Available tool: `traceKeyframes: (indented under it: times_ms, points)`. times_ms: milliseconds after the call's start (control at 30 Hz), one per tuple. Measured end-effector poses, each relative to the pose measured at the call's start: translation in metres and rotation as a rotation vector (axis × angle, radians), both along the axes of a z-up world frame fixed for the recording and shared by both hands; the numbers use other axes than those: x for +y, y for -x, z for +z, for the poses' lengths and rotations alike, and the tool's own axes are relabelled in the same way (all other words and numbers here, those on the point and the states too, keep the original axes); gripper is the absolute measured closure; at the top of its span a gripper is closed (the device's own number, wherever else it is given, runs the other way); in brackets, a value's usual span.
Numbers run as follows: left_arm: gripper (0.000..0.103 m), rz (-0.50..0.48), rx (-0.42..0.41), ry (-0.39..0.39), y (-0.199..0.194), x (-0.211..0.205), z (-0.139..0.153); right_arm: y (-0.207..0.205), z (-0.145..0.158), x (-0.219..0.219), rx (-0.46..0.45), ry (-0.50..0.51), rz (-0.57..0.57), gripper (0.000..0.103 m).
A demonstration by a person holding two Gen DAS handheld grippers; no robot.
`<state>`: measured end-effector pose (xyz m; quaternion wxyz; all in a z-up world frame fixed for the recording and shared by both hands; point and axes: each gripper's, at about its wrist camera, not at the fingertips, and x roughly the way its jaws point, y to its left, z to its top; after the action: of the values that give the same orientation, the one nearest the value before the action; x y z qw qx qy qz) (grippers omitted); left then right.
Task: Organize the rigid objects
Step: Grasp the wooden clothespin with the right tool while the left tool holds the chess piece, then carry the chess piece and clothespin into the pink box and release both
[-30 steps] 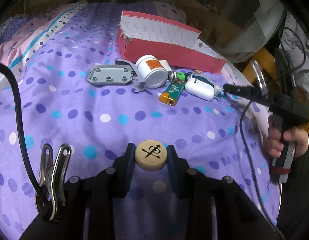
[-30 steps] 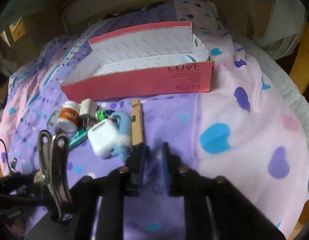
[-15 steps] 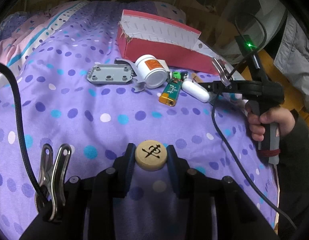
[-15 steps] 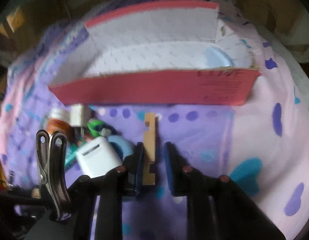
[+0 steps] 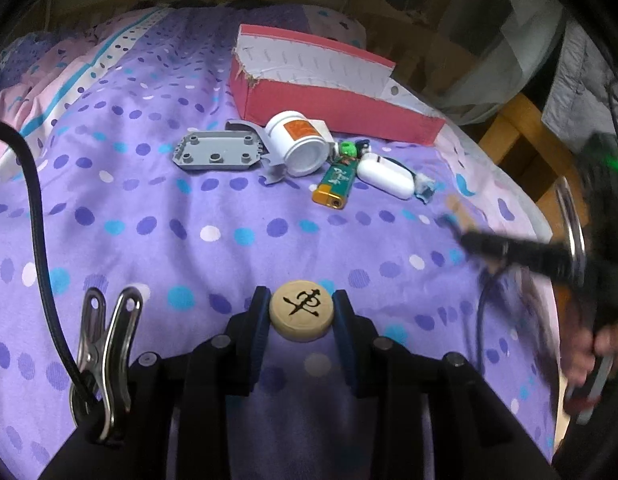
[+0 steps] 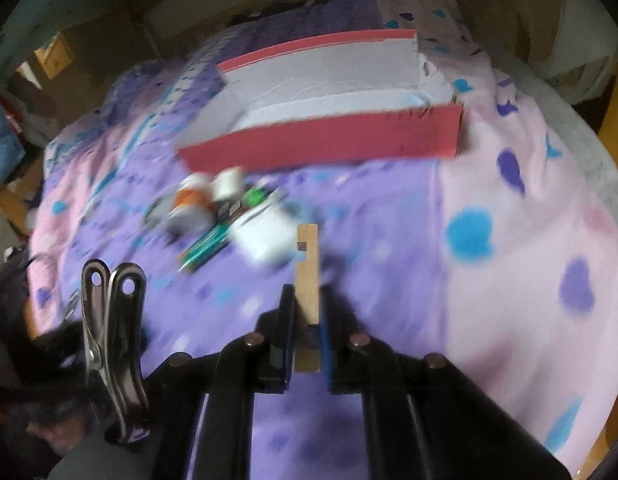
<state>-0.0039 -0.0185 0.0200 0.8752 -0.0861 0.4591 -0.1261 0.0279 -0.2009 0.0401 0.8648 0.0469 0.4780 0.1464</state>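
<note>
My left gripper (image 5: 301,312) is shut on a round wooden chess piece (image 5: 301,315) with a black character, held above the purple dotted bedspread. My right gripper (image 6: 307,300) is shut on a flat wooden strip (image 6: 307,268) with a notch, lifted off the bed; it shows blurred at the right of the left wrist view (image 5: 453,222). An open red cardboard box (image 5: 329,92) lies at the back, and it also shows in the right wrist view (image 6: 321,144). In front of it lie a white jar (image 5: 299,146), a grey plastic plate (image 5: 217,154), a green lighter (image 5: 337,182) and a white case (image 5: 385,176).
The bedspread (image 5: 149,220) turns pink with hearts toward the right (image 6: 509,240). Wooden furniture (image 5: 521,136) stands beyond the bed's right edge. A black cable (image 5: 33,200) hangs at the left. The jar, lighter and case are blurred in the right wrist view.
My right gripper closed on the wooden strip, lifted it off the bed and pulled back toward the right. My left gripper has held the chess piece still.
</note>
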Motion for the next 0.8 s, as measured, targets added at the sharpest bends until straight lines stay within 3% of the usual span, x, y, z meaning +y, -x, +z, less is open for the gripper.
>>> traceKeyframes:
  times_ms: [167,233,367,600,800]
  points:
    - [0.070,-0.002,0.003,0.054,0.010,0.005,0.000,0.028,-0.022,0.013,0.059,0.024,-0.047,0.090]
    - [0.070,0.005,0.014,0.067,0.007,0.008,-0.002,0.027,-0.031,0.013,0.040,0.016,-0.040,0.088]
    - [0.070,0.005,0.007,0.030,0.008,0.002,-0.003,0.013,-0.044,-0.006,0.040,-0.139,-0.091,0.088]
    - [0.071,0.001,-0.012,-0.008,0.011,-0.003,-0.003,0.021,-0.042,0.003,-0.009,-0.062,-0.086,0.091]
    - [0.071,0.036,-0.025,0.000,0.014,0.004,0.007,0.030,-0.035,-0.005,-0.024,-0.114,-0.094,0.091]
